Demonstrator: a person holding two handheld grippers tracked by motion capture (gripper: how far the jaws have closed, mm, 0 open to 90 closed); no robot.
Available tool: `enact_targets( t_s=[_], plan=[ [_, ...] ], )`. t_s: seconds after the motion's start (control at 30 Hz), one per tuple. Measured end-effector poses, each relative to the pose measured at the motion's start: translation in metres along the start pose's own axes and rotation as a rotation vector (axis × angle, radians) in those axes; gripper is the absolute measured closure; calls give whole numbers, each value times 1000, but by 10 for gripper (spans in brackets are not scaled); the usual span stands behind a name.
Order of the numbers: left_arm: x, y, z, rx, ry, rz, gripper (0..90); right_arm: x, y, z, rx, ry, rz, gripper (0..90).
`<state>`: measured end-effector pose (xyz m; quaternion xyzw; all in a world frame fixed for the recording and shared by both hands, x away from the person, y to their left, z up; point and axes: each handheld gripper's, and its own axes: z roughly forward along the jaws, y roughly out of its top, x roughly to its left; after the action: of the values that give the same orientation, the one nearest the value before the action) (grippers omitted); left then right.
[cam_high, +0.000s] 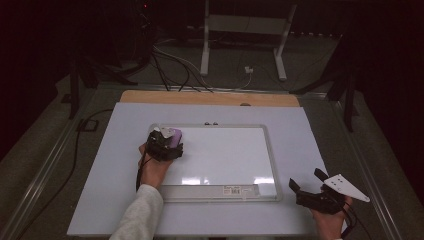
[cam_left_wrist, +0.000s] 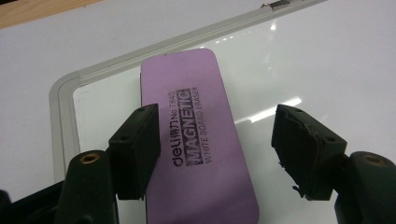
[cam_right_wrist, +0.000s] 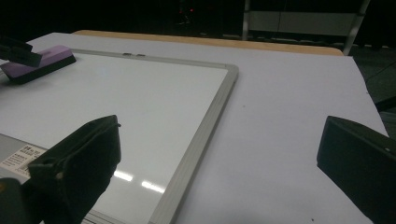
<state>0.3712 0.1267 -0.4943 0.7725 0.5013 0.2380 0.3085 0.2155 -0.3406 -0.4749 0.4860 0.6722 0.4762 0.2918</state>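
A purple magnetic whiteboard eraser (cam_left_wrist: 196, 140) lies flat on the whiteboard (cam_left_wrist: 303, 60) near its top left corner. My left gripper (cam_left_wrist: 215, 121) hangs over it with the jaws open. The left pad is at the eraser's edge and the right pad stands well clear over bare board. From above, the left gripper (cam_high: 165, 142) covers most of the eraser (cam_high: 175, 136). My right gripper (cam_high: 305, 178) rests open past the whiteboard's (cam_high: 225, 155) lower right corner with nothing in it. In its own view the right gripper (cam_right_wrist: 219, 135) faces the board (cam_right_wrist: 140, 102) and the distant eraser (cam_right_wrist: 39, 60).
The whiteboard lies on a white sheet (cam_high: 300, 130) over a wooden table (cam_high: 210, 97). A label strip (cam_high: 235, 190) runs along the board's near frame. Cables (cam_high: 170, 65) and a white stand (cam_high: 242, 40) are on the floor beyond the table.
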Motion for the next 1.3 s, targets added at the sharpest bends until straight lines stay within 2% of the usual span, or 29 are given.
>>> enact_targets(
  t_s=[0.13, 0.3, 0.37, 0.53, 0.63, 0.7, 0.8, 0.87, 0.9, 0.93, 1.0, 1.13, 1.3],
  plan=[
    [2, 0, 0, 1, 0, -7, 329, 0, 0, 0, -1, 0, 1, 1],
    [13, -1, 0, 1, -2, -51, 301, 0, 0, 0, -2, 0, 1, 1],
    [14, -3, -2, 3, -4, -53, 307, 0, 0, 0, -2, 0, 1, 1],
    [15, -7, -6, 15, 10, -56, 353, 0, 0, 0, 0, -1, 0, 1],
    [21, -12, -5, 26, -11, -90, 373, 0, 0, 0, -1, 1, -2, 1],
    [22, -15, -7, 26, -6, -91, 412, 0, 0, 0, 0, 0, 0, 1],
    [23, -18, -10, 22, -2, -110, 520, -1, 0, 0, 0, -2, 0, 1],
    [23, -19, -12, 26, 22, -117, 620, 0, 0, 0, 0, -2, 0, 1],
    [24, -19, -12, 28, 26, -129, 635, 0, 0, 0, 0, 0, -1, 1],
    [24, -18, -12, 30, 30, -138, 639, 0, 0, 0, 0, 0, -2, 1],
    [23, -18, -11, 33, 66, -145, 642, 0, 0, 0, 0, 0, -2, 1],
    [28, -18, -10, 28, 113, -200, 643, -1, 0, 0, -1, -2, 3, 1],
    [35, -17, -8, 29, 166, -244, 642, -2, 0, -1, -2, -2, 5, 1]
  ],
)
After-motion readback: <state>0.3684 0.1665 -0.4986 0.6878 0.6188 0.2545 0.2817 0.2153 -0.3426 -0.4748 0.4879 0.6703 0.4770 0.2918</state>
